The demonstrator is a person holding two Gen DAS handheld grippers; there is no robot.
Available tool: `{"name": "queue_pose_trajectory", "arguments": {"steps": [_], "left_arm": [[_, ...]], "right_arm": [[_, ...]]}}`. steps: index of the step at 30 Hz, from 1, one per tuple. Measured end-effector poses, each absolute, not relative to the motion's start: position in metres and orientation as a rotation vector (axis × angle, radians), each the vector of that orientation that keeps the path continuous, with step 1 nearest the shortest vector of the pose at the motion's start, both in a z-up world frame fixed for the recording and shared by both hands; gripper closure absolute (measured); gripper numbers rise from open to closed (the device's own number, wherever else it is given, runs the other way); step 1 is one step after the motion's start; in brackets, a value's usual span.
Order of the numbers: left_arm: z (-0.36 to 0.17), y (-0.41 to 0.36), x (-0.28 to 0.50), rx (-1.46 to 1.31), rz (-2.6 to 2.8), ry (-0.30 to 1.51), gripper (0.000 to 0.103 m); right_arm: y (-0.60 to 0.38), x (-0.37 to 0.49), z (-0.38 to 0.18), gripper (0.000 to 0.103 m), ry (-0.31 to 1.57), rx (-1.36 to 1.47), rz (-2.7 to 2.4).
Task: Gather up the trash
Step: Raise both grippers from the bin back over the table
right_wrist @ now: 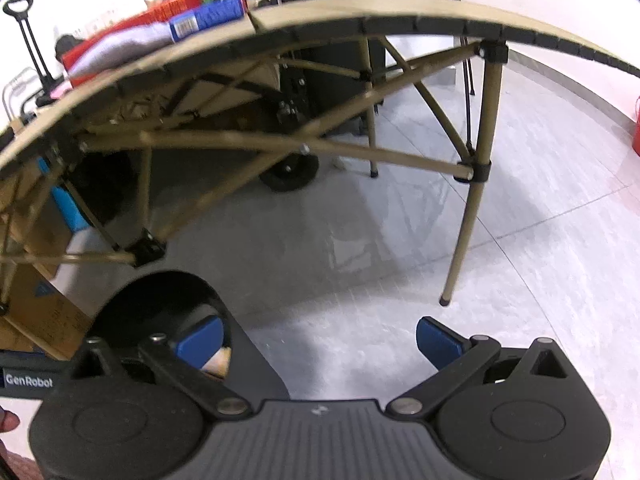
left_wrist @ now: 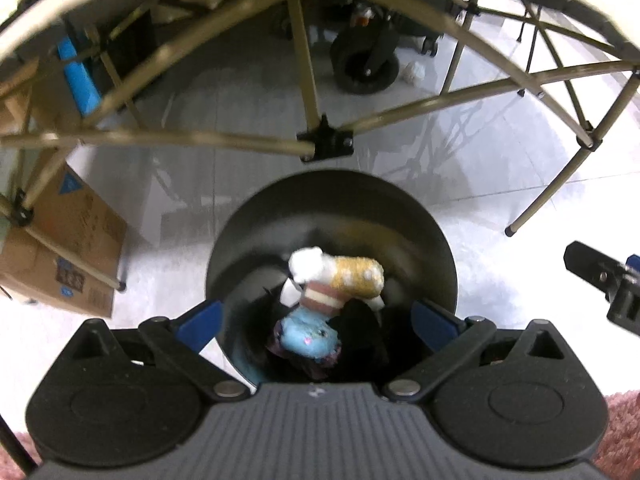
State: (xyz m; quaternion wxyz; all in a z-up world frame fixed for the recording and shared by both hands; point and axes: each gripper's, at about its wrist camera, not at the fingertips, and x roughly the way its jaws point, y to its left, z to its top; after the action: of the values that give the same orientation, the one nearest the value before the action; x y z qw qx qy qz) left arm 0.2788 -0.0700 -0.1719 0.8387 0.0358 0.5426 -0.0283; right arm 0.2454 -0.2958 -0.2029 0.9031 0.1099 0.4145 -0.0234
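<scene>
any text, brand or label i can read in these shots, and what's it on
"GenRobot": white letters on the dark band at the lower left edge of the right wrist view.
Cardboard box: blue triangle mark and printed labels, too blurred to read.
Blue pack on the table: white barcode label, too small to read.
Red box: print unreadable.

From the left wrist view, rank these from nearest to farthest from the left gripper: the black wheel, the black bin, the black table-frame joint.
1. black bin, directly below the left gripper
2. black table-frame joint, just past the bin's far rim
3. black wheel, farthest, under the table
</scene>
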Motion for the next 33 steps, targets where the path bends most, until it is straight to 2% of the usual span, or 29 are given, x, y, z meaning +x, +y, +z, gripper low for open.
{"name": "queue_pose_trajectory", "arguments": {"steps": [11,20,33], "left_arm": [[-0.122,-0.069,0.256,0.118,-0.096,0.962,0.000],[-0.086,-0.069,0.249,0.083,-0.139,0.866,0.000],[-0.035,-0.063,0.282,0.033,-0.113,0.721,0.000]], "right_arm": [[-0.304,0.225,-0.168,0.000,0.721,0.298,-0.017],[-0.303,0.209,-0.122,0.000,0.532,0.288,0.011],[-0.283,0.241,-0.081,0.000,0.376,0.200,0.040]]}}
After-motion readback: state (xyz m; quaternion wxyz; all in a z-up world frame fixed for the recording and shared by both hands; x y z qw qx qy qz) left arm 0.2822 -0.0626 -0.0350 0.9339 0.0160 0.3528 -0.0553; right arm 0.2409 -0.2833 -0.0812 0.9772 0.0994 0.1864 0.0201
